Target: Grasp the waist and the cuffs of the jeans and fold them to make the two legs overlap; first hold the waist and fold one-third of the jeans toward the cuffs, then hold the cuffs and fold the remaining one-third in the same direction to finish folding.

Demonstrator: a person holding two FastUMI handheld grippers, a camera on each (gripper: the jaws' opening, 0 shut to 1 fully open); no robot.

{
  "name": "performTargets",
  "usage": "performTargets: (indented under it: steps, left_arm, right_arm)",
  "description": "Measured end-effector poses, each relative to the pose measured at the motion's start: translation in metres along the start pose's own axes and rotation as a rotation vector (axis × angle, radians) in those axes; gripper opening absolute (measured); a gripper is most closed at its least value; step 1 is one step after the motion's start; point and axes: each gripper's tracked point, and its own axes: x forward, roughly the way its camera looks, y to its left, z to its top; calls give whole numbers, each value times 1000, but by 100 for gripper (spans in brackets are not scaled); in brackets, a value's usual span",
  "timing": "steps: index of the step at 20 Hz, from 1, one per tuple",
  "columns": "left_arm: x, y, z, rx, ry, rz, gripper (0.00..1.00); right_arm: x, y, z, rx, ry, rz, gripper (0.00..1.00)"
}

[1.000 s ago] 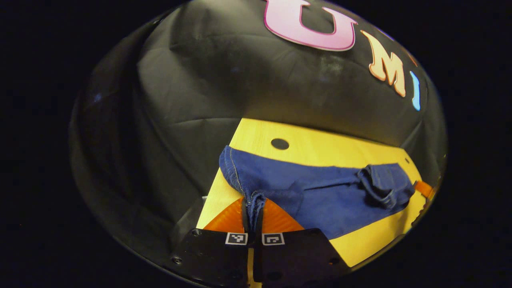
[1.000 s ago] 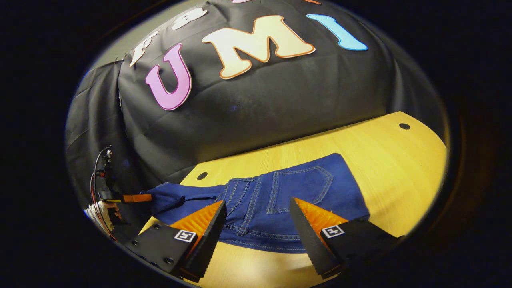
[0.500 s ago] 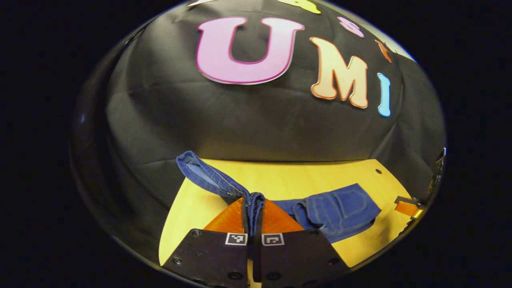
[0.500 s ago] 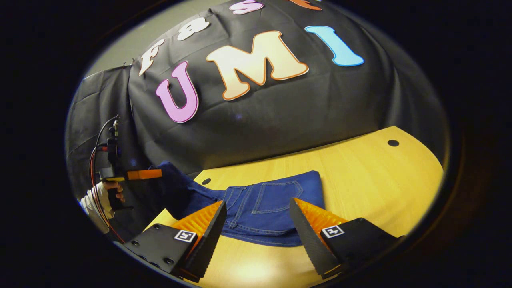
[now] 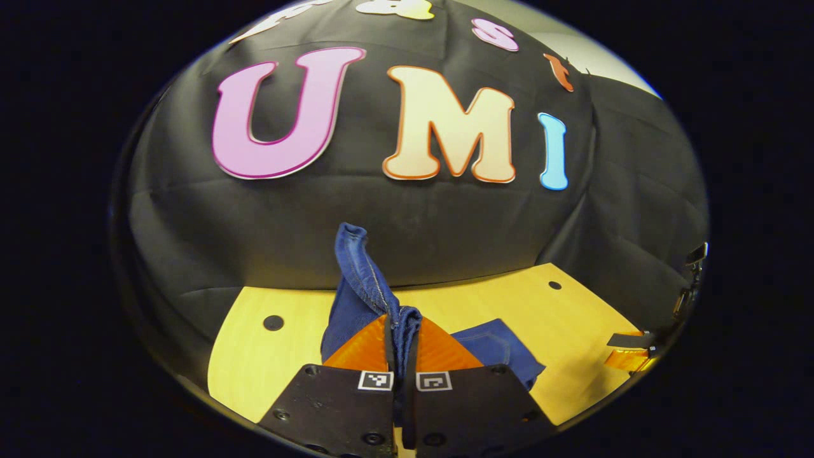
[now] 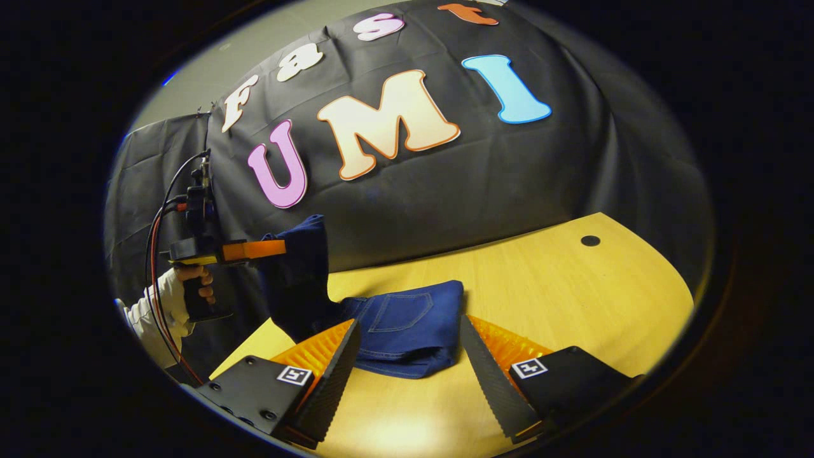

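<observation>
The dark blue jeans (image 6: 407, 334) lie with their waist part folded on the wooden table (image 6: 572, 299), back pocket up. In the right gripper view my left gripper (image 6: 270, 249), held by a hand (image 6: 191, 286), has the cuff end (image 6: 299, 273) lifted well above the table. In the left gripper view my left gripper (image 5: 402, 321) is shut on the cuffs, and the denim (image 5: 359, 273) stands up from between the fingers. The folded part (image 5: 502, 346) lies just beyond on the table. My right gripper (image 6: 408, 321) is open, a short way in front of the folded jeans and not touching them.
The table (image 5: 267, 369) has small round holes (image 6: 590, 241) (image 5: 273, 322) near its back edge, and black cloth hangs behind it. Red and black cables (image 6: 156, 254) run down from the left gripper. The right gripper (image 5: 626, 356) shows at the far right of the left gripper view.
My left gripper has lifted the cuffs off the table and swung them up and toward the folded waist end. The right gripper has stayed open and drawn back from the jeans.
</observation>
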Motion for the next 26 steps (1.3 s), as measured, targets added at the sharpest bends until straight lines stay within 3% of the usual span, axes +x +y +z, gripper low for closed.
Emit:
performTargets:
  steps: [4, 10, 12, 15, 21, 22, 23, 25, 26]
  left_arm:
    - [32, -53, -15, -1, -3, -27, 0]
    - [69, -102, -83, 55, 48, 43, 0]
    - [63, -120, -97, 46, 50, 34, 5]
    - [31, -131, -80, 39, -37, 53, 100]
    - [-69, -97, -40, 36, -206, 176, 96]
    - [-88, -90, -35, 40, -227, 191, 99]
    - [-106, -83, -30, 41, -247, 202, 96]
    - [-141, -66, -25, 38, -276, 239, 99]
    - [-157, -60, -20, 41, -299, 254, 96]
  right_arm:
    - [-19, -32, 0, 9, 4, -25, 98]
    - [-42, -71, -18, 38, 41, -53, 97]
    - [-45, -76, -10, 4, 15, -66, 98]
    - [-54, -65, 14, -67, -57, -57, 98]
    - [-72, -7, 64, -168, -238, -68, 98]
    - [-78, 8, 72, -182, -272, -68, 92]
    - [-84, 22, 79, -195, -306, -72, 97]
    - [-94, 46, 90, -222, -357, -91, 97]
    - [-99, 58, 94, -224, -380, -88, 92]
